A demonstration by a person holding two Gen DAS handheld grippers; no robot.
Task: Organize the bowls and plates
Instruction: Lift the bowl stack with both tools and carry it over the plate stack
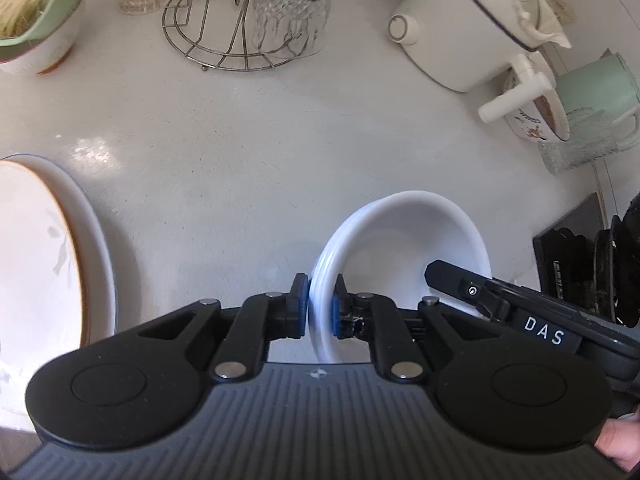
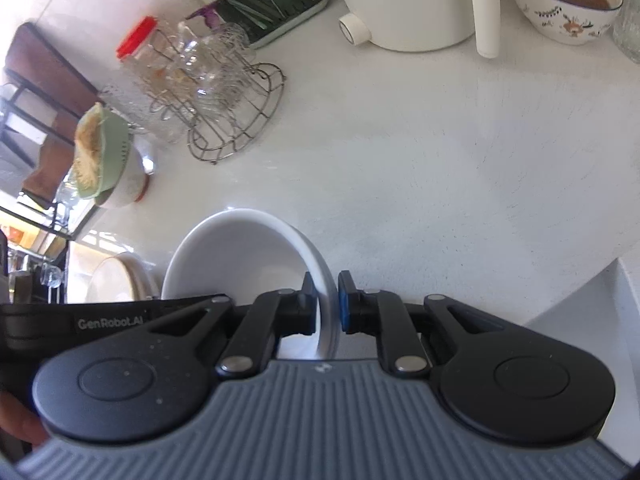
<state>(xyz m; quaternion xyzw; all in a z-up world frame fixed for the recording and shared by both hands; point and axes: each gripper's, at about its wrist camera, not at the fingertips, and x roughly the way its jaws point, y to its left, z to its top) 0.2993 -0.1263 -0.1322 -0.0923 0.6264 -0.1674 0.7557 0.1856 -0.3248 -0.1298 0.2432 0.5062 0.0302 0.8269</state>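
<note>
Both the left claw [image 1: 320, 304] and right claw [image 2: 326, 304] pinch opposite rims of the round white ceramic bowl [image 1: 404, 240]. Its stowing seems unfinished; stacked oval plates [image 1: 48, 248] wait on the white tabletop [image 1: 240, 140].

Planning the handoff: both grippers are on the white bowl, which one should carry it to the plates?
Left, probably. Both the left gripper and right gripper are shut on the white bowl rim, but the stacked plates lie directly beside the left gripper; from the right wrist view they sit beyond the bowl.
</note>
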